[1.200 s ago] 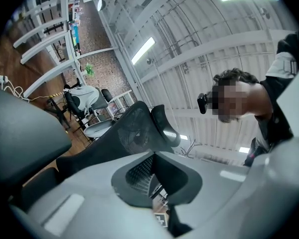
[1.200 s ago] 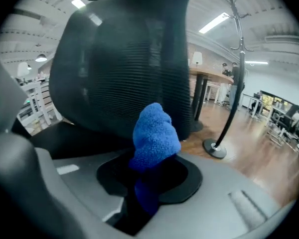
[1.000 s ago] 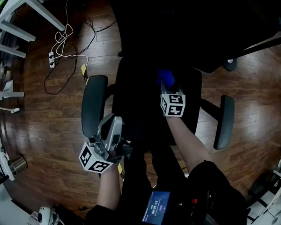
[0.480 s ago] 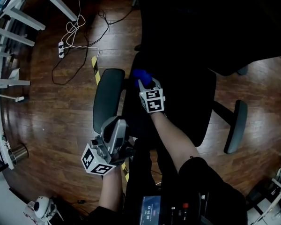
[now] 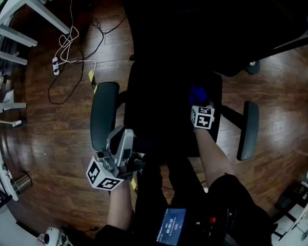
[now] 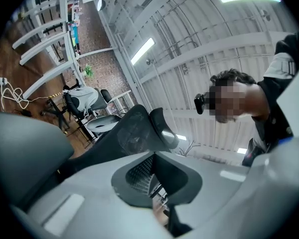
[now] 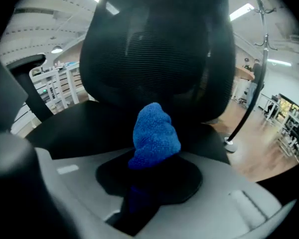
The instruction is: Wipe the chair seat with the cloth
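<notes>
So the right tool [image 5: 199, 101] is clamped on the bunched-up blue fuzzy cloth [image 5: 197, 92]. In the right gripper view the tool [image 7: 139, 193] has its jaws pinched on the cloth's lower end, and the rest of the wad [image 7: 156, 133] pokes out past the tips toward the black mesh backrest [image 7: 154, 44].

In the head view the cloth sits at the right-hand side of the black chair seat [image 5: 159, 111], just beside the grey padded armrest [image 5: 248, 129] at the right of the frame. I can't really tell if it's pressing on the seat or just above it, since everything there is super dark.

The bit that matters: nearly all of the seat lies toward frame left from the cloth, stretching across to the other grey armrest [image 5: 103, 114] left of centre. My guess is the next stroke has to sweep leftward across the seat's width, with the backrest staying up at the top of the frame.

The left tool [image 5: 124, 137] is nowhere near the job. It's parked at the lower left, by the seat's front corner and just below that left-of-centre armrest. In its own view the tool [image 6: 164, 203] has its jaws together with nothing between them, and it points up at the ceiling. So the right hand is clearly the nearer one and the one doing the wiping. Brown wooden floor [image 5: 51, 137] all around.
</notes>
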`<state>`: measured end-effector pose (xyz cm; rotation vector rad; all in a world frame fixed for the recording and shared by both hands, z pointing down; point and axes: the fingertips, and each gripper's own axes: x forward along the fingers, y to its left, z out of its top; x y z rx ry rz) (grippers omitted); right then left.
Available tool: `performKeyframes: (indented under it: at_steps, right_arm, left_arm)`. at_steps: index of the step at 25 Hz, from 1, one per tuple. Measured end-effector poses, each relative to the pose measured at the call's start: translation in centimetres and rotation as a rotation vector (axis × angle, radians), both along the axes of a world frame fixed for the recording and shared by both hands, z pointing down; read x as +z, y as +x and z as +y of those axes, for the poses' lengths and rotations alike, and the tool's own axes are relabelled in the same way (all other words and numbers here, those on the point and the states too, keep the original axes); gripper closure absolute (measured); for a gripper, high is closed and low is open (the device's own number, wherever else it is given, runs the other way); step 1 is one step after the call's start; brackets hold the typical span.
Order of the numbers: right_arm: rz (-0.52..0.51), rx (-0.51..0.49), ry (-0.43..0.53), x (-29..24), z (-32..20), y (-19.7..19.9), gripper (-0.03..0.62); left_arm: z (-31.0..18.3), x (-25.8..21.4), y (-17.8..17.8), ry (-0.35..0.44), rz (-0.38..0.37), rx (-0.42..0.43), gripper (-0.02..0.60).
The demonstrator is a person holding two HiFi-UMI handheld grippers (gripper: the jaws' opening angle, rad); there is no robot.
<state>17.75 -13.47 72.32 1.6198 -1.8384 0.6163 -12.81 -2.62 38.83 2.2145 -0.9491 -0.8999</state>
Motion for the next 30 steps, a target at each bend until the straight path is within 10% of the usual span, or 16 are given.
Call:
performKeyframes:
  at_steps: [5,13,22,30]
  right_arm:
    - [0.045,0.088,0.01,-1.4,1.2,7.3,0.491]
    - [0.015,0.15,0.057,-2.2,0.7,6.7,0.491]
    - [-0.268,-0.254,0.191,-8.3,1.2,-17.8,0.491]
    - [-0.326,-0.408,0.038,-4.2,4.8,-30.6,0.491]
  left_arm:
    - [-0.4,-0.2,1.8,0.002,0.0,0.036,0.578]
    - [-0.2,-0.3,2.4,0.005,-0.004,0.039,0.578]
    - [0.3,-1.4,0.2,0.003,-0.008,-0.008,0.578]
    - [1.0,-1.1,-1.9,-0.001,-0.026,-0.044,0.578]
